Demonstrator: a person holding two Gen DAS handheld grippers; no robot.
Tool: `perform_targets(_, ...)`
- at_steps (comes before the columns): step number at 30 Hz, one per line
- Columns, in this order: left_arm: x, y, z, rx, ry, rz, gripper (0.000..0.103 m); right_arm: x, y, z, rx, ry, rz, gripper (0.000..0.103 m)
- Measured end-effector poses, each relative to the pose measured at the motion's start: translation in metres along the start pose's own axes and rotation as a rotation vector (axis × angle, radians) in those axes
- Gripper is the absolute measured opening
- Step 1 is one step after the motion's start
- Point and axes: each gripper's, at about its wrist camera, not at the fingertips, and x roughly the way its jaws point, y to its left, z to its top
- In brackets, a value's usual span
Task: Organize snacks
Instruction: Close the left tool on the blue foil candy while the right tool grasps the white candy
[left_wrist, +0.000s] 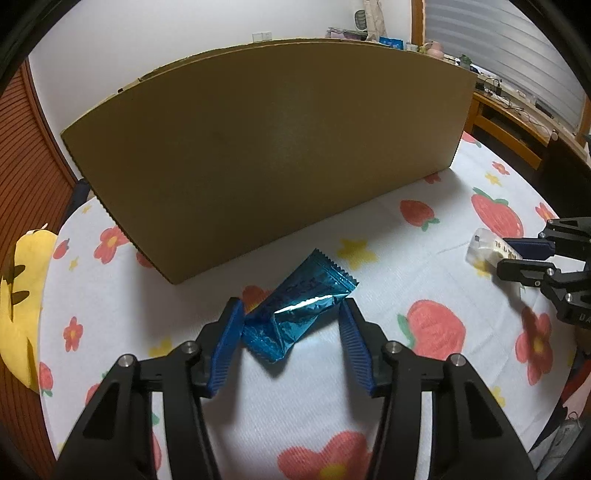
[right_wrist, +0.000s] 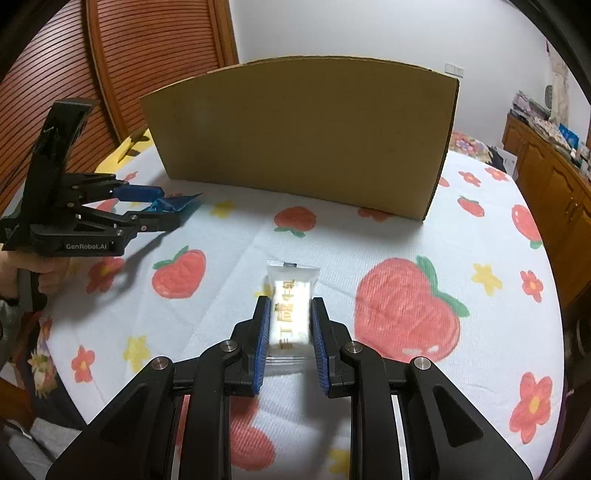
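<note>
A crinkled blue foil snack packet (left_wrist: 295, 314) lies between the blue-padded fingers of my left gripper (left_wrist: 291, 314); the pads sit on either side, the left one touching it. The jaws stand partly open. In the right wrist view the left gripper (right_wrist: 162, 206) holds the blue packet (right_wrist: 173, 204) just above the cloth. My right gripper (right_wrist: 288, 317) is closed on a white snack bar (right_wrist: 290, 314) with gold lettering. It also shows in the left wrist view (left_wrist: 491, 254) with the right gripper (left_wrist: 517, 254). A tall cardboard box (left_wrist: 266, 147) stands behind.
The round table is covered by a white cloth (right_wrist: 406, 295) printed with strawberries and flowers. The cardboard box (right_wrist: 303, 136) blocks the far side. A yellow cushion (left_wrist: 18, 306) lies at the left edge. Wooden cabinets (right_wrist: 546, 177) stand to the right.
</note>
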Motion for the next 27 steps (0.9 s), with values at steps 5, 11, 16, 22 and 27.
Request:
perform_targets(5,-0.001,0.005,0.000,-0.004,-0.004,0.001,0.048,0.000,0.003,-0.001,-0.006,0.002,-0.009,0.020)
perform_targets(11,-0.006,0.006,-0.002,0.004,-0.026,-0.010,0.025,0.001,0.000,-0.001,0.010,-0.002,0.007,0.020)
perform_targets(16,-0.013,0.005,-0.005,0.001,-0.051,-0.020,0.018,0.000,0.001,-0.002,0.005,-0.003,0.002,0.020)
perform_targets(22,-0.021,0.005,-0.009,-0.023,-0.072,-0.029,0.017,0.000,0.001,-0.002,0.006,-0.003,0.001,0.020)
perform_targets(27,-0.030,0.003,-0.012,-0.051,-0.104,-0.035,0.017,0.000,0.001,-0.002,0.007,-0.003,0.002,0.020)
